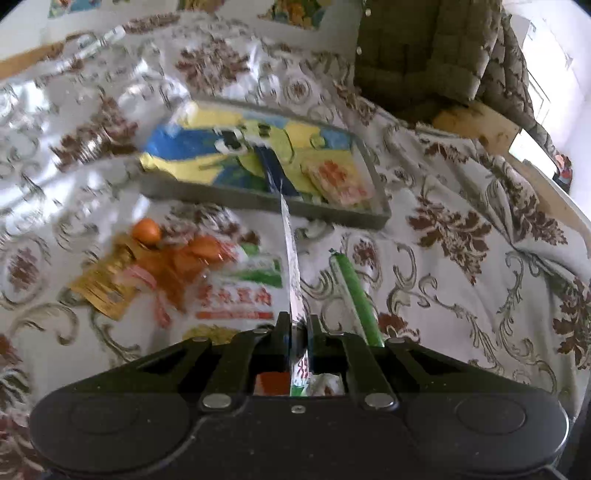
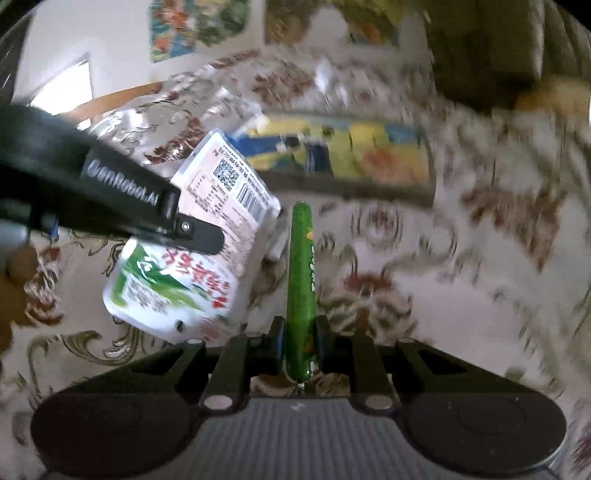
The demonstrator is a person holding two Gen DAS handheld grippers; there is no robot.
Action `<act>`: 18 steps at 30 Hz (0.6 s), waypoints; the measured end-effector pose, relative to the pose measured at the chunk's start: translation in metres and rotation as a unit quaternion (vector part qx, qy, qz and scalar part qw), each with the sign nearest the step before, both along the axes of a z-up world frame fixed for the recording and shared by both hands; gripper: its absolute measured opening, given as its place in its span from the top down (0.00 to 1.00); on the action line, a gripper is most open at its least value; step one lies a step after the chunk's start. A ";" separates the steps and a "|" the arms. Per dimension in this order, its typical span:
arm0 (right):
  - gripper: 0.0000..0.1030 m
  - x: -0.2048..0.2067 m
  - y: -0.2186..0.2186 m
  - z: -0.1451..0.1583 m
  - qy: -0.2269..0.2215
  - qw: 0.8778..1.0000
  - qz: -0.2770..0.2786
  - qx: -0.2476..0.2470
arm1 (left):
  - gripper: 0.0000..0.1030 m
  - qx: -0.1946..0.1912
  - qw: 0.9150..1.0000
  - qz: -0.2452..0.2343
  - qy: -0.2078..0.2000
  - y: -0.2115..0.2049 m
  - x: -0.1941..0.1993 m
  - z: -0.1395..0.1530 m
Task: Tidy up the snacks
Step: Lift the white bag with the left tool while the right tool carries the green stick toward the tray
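Floral tablecloth [image 1: 461, 295] bears tray [image 1: 258, 199], snack packets [image 1: 236, 284].

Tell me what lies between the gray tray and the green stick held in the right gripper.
Only bare patterned tablecloth separates the green stick from the gray tray, seen in the right wrist view.

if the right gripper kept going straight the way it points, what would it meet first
Probably the grey tray of snack packets. The right gripper, shut on the green stick snack, points at its near wall; depth is blurred.

Desk [image 1: 461, 258] under glossy white cloth w/ brown floral & grey scroll print, strong glare top left. Olive quilted jacket [image 1: 424, 55] draped behind it. White wall [image 2: 92, 29] w/ colourful posters [image 2: 195, 26]; bright daylight at far right.
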State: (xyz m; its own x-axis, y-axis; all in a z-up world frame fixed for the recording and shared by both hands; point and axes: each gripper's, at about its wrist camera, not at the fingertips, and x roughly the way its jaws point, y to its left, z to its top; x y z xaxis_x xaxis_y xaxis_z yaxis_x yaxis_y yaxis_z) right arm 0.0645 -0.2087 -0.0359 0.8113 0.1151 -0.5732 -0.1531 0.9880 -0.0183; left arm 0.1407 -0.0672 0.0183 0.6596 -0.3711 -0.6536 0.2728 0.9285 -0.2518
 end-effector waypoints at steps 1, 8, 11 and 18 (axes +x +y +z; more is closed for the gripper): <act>0.82 -0.002 0.001 0.002 -0.006 1.000 0.003 0.002 | 0.92 0.001 1.000 0.006 -0.008 0.001 -0.002 0.005; 0.82 0.004 -0.012 0.028 -0.039 0.999 0.000 0.031 | 0.92 -0.001 0.999 0.030 -0.042 0.008 0.008 0.033; 0.82 0.021 -0.026 0.041 -0.055 0.998 -0.003 0.043 | 0.92 -0.011 0.998 0.038 -0.050 0.010 0.025 0.040; 0.82 0.103 -0.054 0.061 -0.073 0.995 -0.017 0.066 | 0.92 -0.036 0.995 0.054 -0.069 0.015 0.095 0.052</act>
State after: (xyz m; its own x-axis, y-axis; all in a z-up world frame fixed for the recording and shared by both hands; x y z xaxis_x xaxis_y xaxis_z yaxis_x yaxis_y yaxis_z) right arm 0.1678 -0.2630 0.0248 0.8894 0.1518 -0.4311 -0.1241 0.9880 0.0917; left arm 0.2360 -0.0524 0.0700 0.7803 -0.3350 -0.5281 0.2085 0.9354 -0.2855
